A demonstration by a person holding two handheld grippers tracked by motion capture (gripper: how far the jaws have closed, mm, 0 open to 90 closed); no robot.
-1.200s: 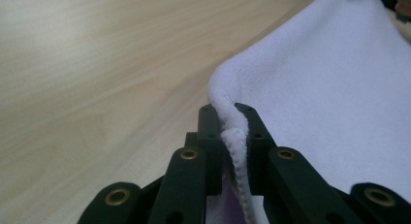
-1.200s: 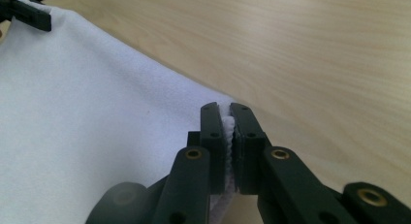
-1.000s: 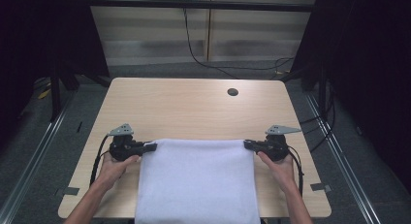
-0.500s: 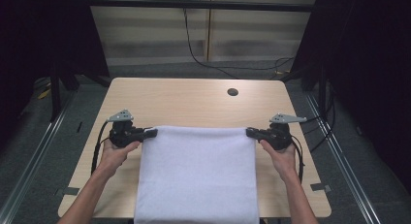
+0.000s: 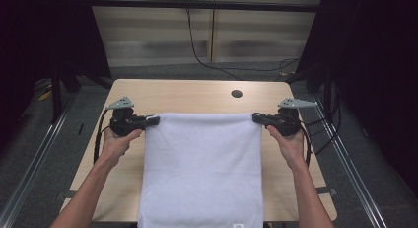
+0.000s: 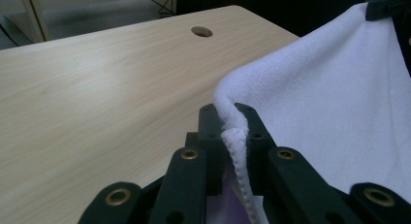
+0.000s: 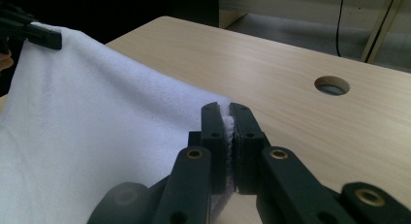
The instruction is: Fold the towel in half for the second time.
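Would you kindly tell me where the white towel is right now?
In the high view, the white terry towel hangs mid-table between the left tongs and right tongs, which pinch its far corners; its near end drapes over the table's front edge.

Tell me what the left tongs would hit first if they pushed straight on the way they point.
Probably the right tongs. The left tongs, shut on the white towel, point along its raised top edge toward them, with just towel between. Depth is hard to judge, so they might pass just over.
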